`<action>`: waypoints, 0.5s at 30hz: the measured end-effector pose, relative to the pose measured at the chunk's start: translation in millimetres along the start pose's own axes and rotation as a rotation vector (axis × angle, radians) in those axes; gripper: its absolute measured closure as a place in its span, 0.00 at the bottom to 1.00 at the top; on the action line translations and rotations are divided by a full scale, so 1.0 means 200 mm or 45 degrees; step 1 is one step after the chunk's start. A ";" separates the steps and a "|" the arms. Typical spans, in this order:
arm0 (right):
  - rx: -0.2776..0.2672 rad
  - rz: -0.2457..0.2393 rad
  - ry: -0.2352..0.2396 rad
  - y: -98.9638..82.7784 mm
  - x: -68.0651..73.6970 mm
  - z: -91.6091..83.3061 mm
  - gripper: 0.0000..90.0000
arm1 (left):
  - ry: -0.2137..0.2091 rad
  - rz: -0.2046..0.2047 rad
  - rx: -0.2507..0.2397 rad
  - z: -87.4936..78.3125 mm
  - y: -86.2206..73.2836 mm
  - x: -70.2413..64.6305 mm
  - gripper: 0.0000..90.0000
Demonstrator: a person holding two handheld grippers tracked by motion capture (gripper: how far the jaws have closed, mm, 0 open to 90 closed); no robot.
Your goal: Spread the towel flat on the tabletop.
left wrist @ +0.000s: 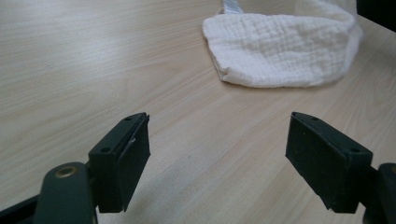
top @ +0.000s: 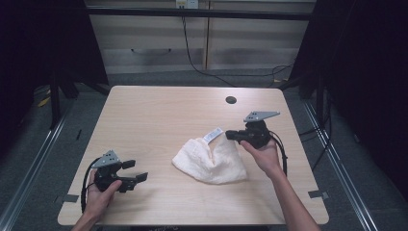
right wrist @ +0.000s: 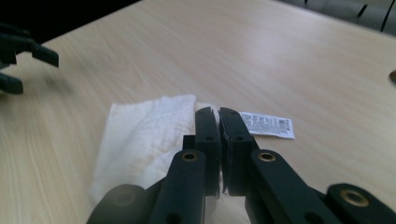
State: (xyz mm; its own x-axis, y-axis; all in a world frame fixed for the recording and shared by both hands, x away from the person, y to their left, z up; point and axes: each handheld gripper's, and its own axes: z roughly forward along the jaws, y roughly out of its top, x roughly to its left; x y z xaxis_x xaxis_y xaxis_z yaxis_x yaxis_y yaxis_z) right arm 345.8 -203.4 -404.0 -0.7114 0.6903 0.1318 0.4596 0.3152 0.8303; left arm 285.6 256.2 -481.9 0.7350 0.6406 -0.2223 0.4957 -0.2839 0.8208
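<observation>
A white crinkled cloth (top: 209, 161) lies crumpled on the wooden table (top: 159, 110), right of centre, with a printed label (top: 212, 135) at its far edge. My right gripper (top: 228, 135) is shut on the cloth's right edge beside the label and holds that edge up off the table. In the right gripper view the jaws (right wrist: 218, 112) stand almost together with a thin strip of cloth (right wrist: 144, 135) pinched between them, and the label (right wrist: 267, 124) lies just right of them. My left gripper (top: 136, 171) rests open near the front left, pointing at the cloth (left wrist: 280, 51), with nothing between its fingers (left wrist: 219, 135).
A round cable hole (top: 231, 100) sits in the table's far right part. Behind the table are a cabinet and a dangling black cable (top: 192, 57). Grey floor and metal rails surround the table on both sides.
</observation>
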 end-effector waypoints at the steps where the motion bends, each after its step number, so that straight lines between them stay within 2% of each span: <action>1: -0.015 -0.007 -0.004 0.03 0.00 -0.01 0.97 | -0.001 0.001 -0.001 0.00 0.00 0.00 0.24; 2: -0.015 -0.007 -0.004 0.03 0.00 -0.01 0.97 | -0.004 0.000 -0.002 0.00 0.00 0.00 0.24; 3: -0.042 -0.018 -0.016 0.09 0.00 -0.04 0.97 | -0.006 0.001 -0.002 0.00 0.00 0.00 0.24; 4: -0.042 -0.018 -0.016 0.09 0.00 -0.04 0.97 | -0.005 0.001 -0.004 0.00 0.00 0.00 0.24; 5: -0.072 -0.033 -0.018 0.15 0.01 -0.06 0.97 | -0.004 0.001 -0.004 0.00 0.00 0.00 0.24; 7: -0.108 -0.042 -0.024 0.21 0.02 -0.09 0.97 | -0.003 -0.002 -0.007 0.00 0.00 0.00 0.24; 8: -0.108 -0.042 -0.024 0.21 0.02 -0.09 0.97 | -0.002 -0.002 -0.007 0.00 0.00 0.00 0.24; 9: -0.150 -0.058 -0.027 0.27 0.03 -0.12 0.97 | -0.003 0.000 -0.006 0.00 0.00 0.00 0.24; 10: -0.150 -0.058 -0.027 0.27 0.03 -0.12 0.97 | -0.003 0.000 -0.005 0.00 0.00 0.00 0.24; 11: -0.195 -0.075 -0.025 0.32 0.05 -0.16 0.97 | -0.003 0.000 -0.005 0.00 0.00 0.00 0.24; 13: -0.245 -0.099 -0.011 0.35 0.08 -0.20 0.97 | -0.003 0.000 -0.005 0.00 0.00 0.00 0.24; 14: -0.245 -0.099 -0.011 0.35 0.08 -0.20 0.97 | 0.000 0.001 -0.007 -0.01 0.00 0.00 0.24; 15: -0.269 -0.113 0.012 0.33 0.12 -0.23 0.97 | -0.001 -0.002 -0.008 -0.01 0.00 0.00 0.24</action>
State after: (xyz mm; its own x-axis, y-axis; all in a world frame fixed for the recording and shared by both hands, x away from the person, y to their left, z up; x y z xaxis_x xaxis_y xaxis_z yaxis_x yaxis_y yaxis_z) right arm 335.9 -195.5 -320.9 -0.7497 0.6593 0.0575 0.2743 0.2305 0.9336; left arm 285.1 257.3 -481.1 0.7348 0.6402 -0.2240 0.4938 -0.2785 0.8238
